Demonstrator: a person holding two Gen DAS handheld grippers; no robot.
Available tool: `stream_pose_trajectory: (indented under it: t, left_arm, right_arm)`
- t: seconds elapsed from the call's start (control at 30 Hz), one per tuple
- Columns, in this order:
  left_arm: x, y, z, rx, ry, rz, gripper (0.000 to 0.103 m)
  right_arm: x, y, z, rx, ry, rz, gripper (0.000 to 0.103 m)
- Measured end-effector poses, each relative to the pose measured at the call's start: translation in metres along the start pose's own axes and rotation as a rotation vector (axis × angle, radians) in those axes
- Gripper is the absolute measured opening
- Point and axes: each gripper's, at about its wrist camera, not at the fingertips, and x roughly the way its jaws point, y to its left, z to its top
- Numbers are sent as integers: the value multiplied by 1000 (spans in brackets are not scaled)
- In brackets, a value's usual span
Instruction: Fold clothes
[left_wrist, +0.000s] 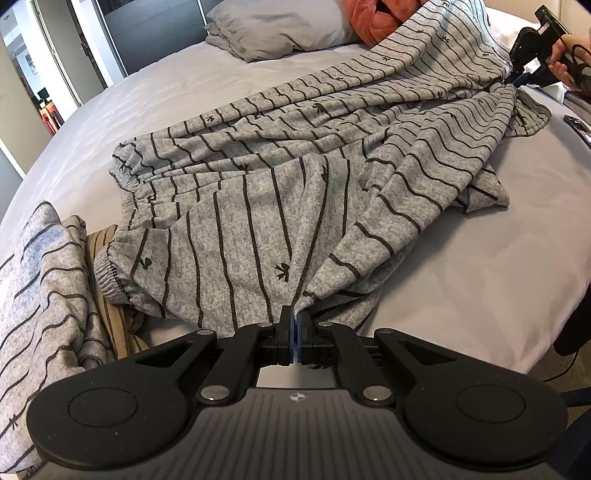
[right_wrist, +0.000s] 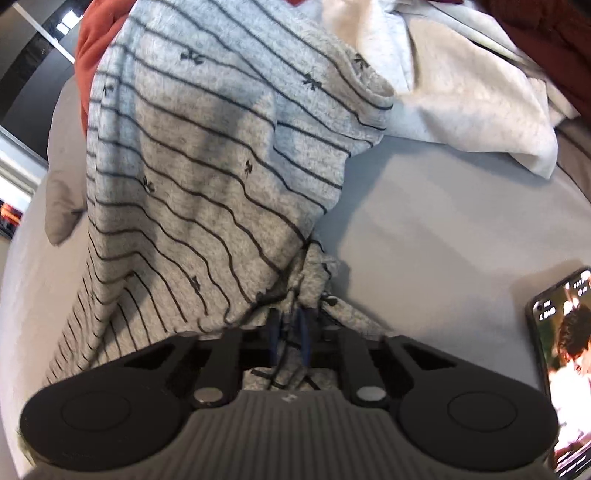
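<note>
A grey garment with thin dark stripes and small dark motifs (left_wrist: 295, 155) lies stretched across the grey bed (left_wrist: 461, 258). My left gripper (left_wrist: 294, 317) is shut on its near hem, pinching a fold of cloth. At the far right a person's hand holds my right gripper (left_wrist: 517, 77), which grips the garment's other end. In the right wrist view the same striped garment (right_wrist: 192, 177) hangs lifted and bunched, and my right gripper (right_wrist: 291, 325) is shut on a wad of it.
A second striped grey garment (left_wrist: 40, 288) and a tan striped cloth (left_wrist: 107, 306) lie at the near left. A grey pillow (left_wrist: 273, 29) and an orange-red cloth (left_wrist: 376, 18) sit at the head of the bed. A lit phone (right_wrist: 565, 365) lies right; pale cloth (right_wrist: 461, 103) is behind.
</note>
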Motion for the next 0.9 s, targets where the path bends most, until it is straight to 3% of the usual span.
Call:
stream_pose_trajectory:
  t: [0.17,0.53,0.8,0.9]
  left_arm:
    - [-9,4,9,-33,-47,8,0]
    - [-83,32,76,-221,-370,83,0]
    - [-105,35,129,-308,-502,68,0]
    - [-117,21,134,-270,-535,43,0]
  right_arm:
    - [-35,-3,5,27,-85,49,6]
    - [-160,11,17,77,-405,304,6]
    - [-235,16,63,80,-551,382,6]
    - [-234,-11,58,86,-533,326,6]
